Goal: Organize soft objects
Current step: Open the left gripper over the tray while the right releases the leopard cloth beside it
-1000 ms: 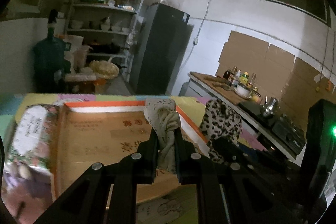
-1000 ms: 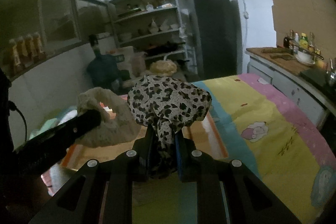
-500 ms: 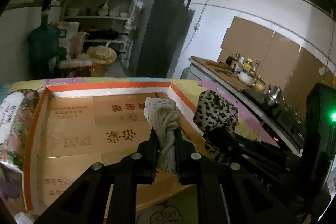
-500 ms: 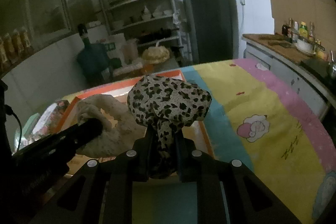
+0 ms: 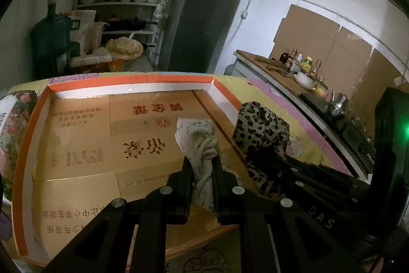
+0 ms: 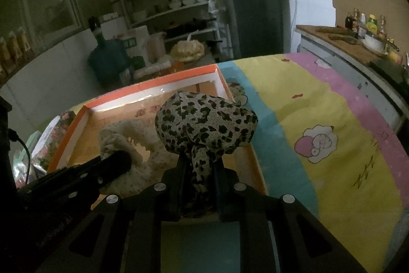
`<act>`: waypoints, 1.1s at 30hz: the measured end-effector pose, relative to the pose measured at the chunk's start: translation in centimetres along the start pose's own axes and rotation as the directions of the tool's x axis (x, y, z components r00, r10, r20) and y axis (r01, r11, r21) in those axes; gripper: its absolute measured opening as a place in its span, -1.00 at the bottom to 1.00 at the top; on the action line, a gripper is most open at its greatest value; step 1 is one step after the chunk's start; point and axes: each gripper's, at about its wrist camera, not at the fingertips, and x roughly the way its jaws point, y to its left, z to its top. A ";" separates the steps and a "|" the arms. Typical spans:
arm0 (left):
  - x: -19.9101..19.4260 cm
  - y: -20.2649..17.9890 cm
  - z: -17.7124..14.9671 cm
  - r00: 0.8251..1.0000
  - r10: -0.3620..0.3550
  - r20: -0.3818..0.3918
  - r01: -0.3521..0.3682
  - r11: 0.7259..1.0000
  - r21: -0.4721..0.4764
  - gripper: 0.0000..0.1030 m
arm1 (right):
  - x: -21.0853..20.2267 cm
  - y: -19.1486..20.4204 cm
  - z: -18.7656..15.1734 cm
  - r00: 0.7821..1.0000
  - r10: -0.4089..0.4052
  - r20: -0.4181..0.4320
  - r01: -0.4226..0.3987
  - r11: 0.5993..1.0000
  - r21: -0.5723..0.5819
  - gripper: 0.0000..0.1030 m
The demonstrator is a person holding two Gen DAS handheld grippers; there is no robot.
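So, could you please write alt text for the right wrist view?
The right gripper pinches a knotted leopard-print cloth bundle above an orange-rimmed cardboard tray on a pastel cartoon tablecloth. To its left, the left gripper holds a pale floral bundle over the tray.

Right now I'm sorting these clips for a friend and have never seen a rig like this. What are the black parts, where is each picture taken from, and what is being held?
No robot arm here: a person holds black tongs in each hand, and a wide-angle camera on each looks forward along its two fingers.

The left wrist picture shows the left tongs shut on a knotted pale floral cloth bundle. The right wrist picture shows the right tongs shut on a leopard-print cloth bundle. Each picture also catches the other hand's tongs and bundle beside its own.

Both bundles are over a shallow cardboard tray with an orange rim, which lies on a colourful cartoon-print cloth. Whether they already rest on the tray floor I cannot tell. Behind are shelves and a dark fridge.
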 end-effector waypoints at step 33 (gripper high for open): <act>-4.2 0.3 0.2 0.987 0.110 0.118 -0.110 0.994 -0.009 0.11 | -3.0 0.2 0.3 0.995 0.033 0.099 -0.036 0.999 0.028 0.05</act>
